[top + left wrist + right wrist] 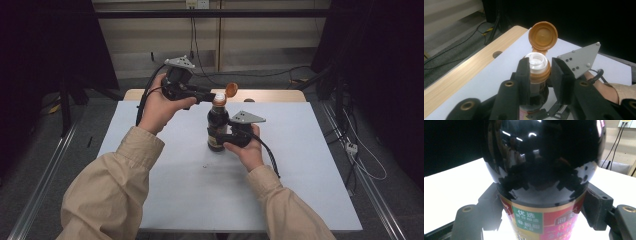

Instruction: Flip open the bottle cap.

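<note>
Dark soy sauce bottle [217, 127] upright on white table [300, 170], right gripper [227, 136] clamped round its body, left gripper [539, 68] pinching the neck (orange flip cap [543, 35] open).

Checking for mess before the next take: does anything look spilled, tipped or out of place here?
Nothing has spilled. The dark sauce bottle stands upright on the white table, the right gripper clamped on its body. Its orange flip cap is hinged open, exposing the white spout, with the left gripper around the neck. A few small specks lie near the base.
</note>
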Demonstrator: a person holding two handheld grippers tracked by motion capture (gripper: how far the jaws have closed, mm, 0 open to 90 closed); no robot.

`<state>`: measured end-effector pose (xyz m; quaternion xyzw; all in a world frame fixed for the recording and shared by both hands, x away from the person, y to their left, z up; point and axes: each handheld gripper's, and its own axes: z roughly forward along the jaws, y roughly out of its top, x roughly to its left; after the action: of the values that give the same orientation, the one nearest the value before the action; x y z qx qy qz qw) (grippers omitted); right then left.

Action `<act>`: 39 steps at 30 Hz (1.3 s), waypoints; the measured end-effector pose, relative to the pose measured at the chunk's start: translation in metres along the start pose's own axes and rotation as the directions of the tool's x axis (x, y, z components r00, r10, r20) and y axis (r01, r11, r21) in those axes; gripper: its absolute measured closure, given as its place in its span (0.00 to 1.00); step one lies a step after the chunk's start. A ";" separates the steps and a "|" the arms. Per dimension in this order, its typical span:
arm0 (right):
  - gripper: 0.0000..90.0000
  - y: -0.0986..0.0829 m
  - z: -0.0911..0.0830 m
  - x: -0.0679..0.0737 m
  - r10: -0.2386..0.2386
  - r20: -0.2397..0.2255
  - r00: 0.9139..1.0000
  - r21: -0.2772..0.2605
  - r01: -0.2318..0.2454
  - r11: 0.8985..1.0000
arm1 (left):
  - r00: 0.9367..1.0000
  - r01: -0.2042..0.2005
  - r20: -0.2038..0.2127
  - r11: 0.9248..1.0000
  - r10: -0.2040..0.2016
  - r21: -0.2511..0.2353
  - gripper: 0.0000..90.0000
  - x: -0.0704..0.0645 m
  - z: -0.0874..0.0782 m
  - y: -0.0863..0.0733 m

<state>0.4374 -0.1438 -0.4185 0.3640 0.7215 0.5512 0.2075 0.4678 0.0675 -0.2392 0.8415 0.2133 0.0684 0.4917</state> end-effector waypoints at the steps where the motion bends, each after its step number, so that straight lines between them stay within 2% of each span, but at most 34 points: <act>1: 0.31 0.000 0.000 0.000 0.001 0.000 1.000 0.002 -0.001 1.000 | 1.000 0.000 -0.004 1.000 0.000 0.000 0.72 0.001 -0.001 -0.001; 10: 0.30 0.001 -0.002 0.000 0.026 0.003 1.000 0.017 -0.026 1.000 | 1.000 0.028 -0.005 1.000 -0.028 -0.002 0.60 0.006 -0.004 -0.013; 15: 0.28 0.000 -0.005 -0.001 0.032 -0.002 0.999 0.027 -0.032 0.999 | 0.999 0.041 -0.027 0.999 -0.041 -0.008 0.50 0.009 -0.007 -0.022; 22: 0.22 -0.003 -0.012 -0.006 0.049 -0.015 0.999 0.037 -0.048 0.998 | 0.997 0.063 -0.035 0.998 -0.064 -0.015 0.41 0.013 -0.008 -0.035; 26: 0.20 -0.003 -0.018 -0.007 0.037 -0.015 0.999 0.046 -0.036 0.998 | 0.997 0.076 -0.025 0.997 -0.076 -0.019 0.37 0.014 -0.009 -0.040; 29: 0.19 -0.003 -0.023 -0.008 0.045 -0.020 0.999 0.044 -0.044 0.998 | 0.997 0.080 -0.018 0.996 -0.080 -0.028 0.34 0.013 -0.009 -0.045; 33: 0.19 -0.005 -0.029 -0.009 0.046 -0.026 0.999 0.047 -0.045 0.998 | 0.997 0.070 -0.013 0.997 -0.070 -0.017 0.31 0.011 -0.010 -0.051; 39: 0.17 -0.006 -0.036 -0.009 0.041 -0.031 0.999 0.056 -0.039 0.998 | 0.997 0.082 -0.001 0.997 -0.083 -0.011 0.29 0.010 -0.012 -0.063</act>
<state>0.4165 -0.1742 -0.4139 0.3750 0.7325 0.5407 0.1747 0.4547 0.1081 -0.2877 0.8291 0.2480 0.0500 0.4986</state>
